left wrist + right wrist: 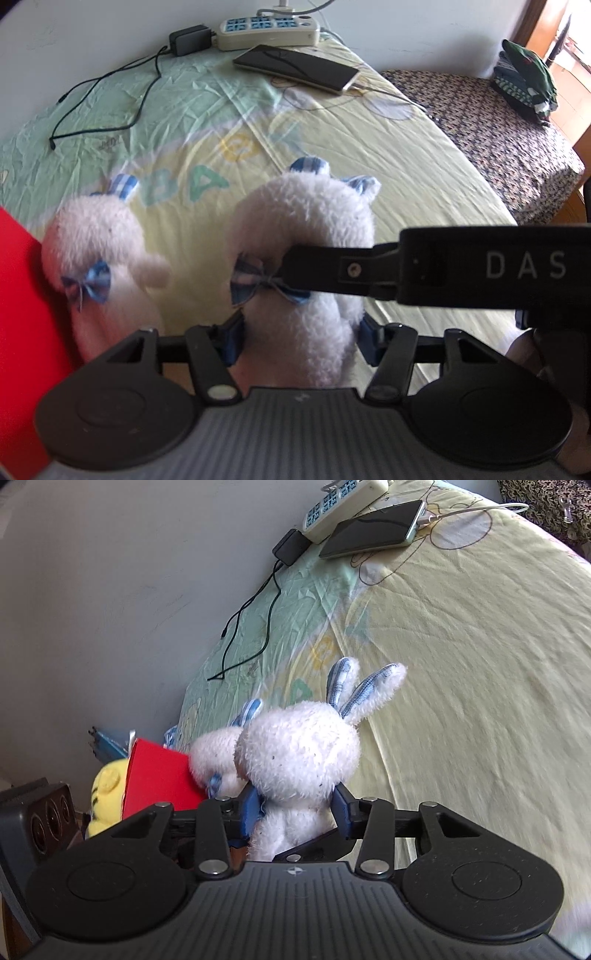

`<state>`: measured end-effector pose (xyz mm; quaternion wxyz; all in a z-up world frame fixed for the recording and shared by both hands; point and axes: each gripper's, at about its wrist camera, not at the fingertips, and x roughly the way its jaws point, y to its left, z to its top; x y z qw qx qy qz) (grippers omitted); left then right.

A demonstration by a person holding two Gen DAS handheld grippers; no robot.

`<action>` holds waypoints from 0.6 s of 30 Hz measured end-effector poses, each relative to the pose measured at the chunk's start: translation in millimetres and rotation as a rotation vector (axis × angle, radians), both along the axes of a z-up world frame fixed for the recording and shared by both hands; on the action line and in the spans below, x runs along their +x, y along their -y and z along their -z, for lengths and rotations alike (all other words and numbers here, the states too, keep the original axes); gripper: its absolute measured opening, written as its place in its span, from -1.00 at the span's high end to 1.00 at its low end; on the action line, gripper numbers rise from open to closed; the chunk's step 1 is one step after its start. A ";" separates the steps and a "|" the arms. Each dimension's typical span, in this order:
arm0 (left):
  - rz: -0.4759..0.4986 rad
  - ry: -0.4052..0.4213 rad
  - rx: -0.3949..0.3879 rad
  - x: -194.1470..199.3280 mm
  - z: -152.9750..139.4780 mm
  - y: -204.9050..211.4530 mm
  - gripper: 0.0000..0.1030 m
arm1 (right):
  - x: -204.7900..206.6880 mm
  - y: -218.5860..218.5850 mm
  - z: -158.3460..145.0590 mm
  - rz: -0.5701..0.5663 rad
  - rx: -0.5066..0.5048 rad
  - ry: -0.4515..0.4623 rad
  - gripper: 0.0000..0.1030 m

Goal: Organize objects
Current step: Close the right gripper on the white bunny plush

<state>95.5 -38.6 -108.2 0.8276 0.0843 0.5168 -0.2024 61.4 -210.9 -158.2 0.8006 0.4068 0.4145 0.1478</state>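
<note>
At far left, red box [18, 295], with second rabbit [103, 240] touching it. Just right of these, held upright: white rabbit [306, 221], pinched low by left gripper [301, 339], higher by right gripper [297, 806]. Probably needed carrying leftward.

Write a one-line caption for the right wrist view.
Right tool grips a white plush rabbit over the yellow bedsheet, beside a second rabbit and red box.
</note>
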 end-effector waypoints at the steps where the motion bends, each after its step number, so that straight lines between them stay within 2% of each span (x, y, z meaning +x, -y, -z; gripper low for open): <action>1: 0.002 0.000 -0.001 -5.1 -1.3 0.2 -0.18 | -5.2 -0.5 -1.8 -0.002 -0.003 0.000 0.14; 11: 0.000 0.054 0.001 -61.1 -24.8 -11.6 -0.18 | -51.0 -20.8 -24.7 -0.034 -0.020 0.045 0.14; 18: 0.007 0.127 -0.016 -95.6 -46.6 -25.6 -0.18 | -79.2 -41.7 -44.5 -0.040 -0.044 0.090 0.13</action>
